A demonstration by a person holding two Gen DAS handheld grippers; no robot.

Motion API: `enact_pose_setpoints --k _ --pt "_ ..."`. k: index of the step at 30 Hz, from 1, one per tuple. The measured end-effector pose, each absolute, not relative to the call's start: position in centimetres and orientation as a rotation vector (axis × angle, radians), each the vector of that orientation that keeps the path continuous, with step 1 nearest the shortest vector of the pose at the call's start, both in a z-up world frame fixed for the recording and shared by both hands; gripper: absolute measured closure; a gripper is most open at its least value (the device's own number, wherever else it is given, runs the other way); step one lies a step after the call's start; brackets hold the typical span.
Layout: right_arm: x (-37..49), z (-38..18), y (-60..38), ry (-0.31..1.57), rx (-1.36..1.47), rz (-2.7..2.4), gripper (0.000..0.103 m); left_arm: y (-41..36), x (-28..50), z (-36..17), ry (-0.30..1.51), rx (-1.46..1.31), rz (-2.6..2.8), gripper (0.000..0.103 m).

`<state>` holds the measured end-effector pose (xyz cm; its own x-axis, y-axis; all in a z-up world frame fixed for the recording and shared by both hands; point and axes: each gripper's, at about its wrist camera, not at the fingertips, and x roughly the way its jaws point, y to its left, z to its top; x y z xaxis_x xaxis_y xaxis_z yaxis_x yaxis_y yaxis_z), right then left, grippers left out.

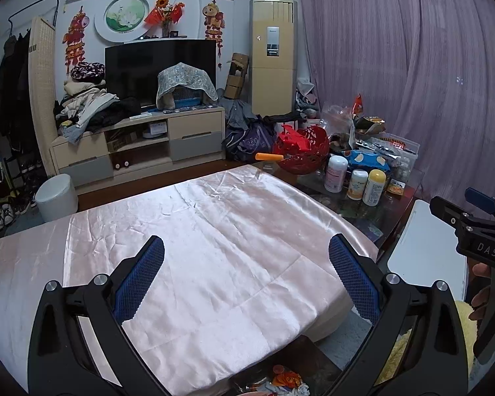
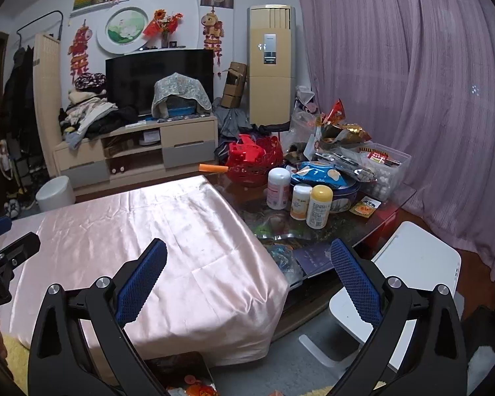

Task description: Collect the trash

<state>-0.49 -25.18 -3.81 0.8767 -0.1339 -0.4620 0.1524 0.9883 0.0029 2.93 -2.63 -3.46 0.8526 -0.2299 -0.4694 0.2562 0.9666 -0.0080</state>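
My left gripper is open and empty above a low table covered with a pink satin cloth. My right gripper is open and empty over the cloth's right corner. Below the table's near edge a dark bin holds crumpled wrappers and orange scraps, also at the bottom of the right wrist view. The right gripper's body shows at the right edge of the left wrist view. The left gripper's body shows at the left edge of the right wrist view.
A glass side table carries bottles, snack bags, a red basket and a plastic box. A white stool stands to the right. A TV cabinet, a white round bin and a purple curtain lie beyond.
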Motion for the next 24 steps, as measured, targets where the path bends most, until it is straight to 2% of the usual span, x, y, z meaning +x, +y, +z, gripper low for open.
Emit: enact_pose_setpoints --k 24 --pt "-0.8 -3.3 -24.7 0.489 0.044 -0.192 0.003 -3.1 1.6 -2.0 0.458 0.055 -0.263 0.008"
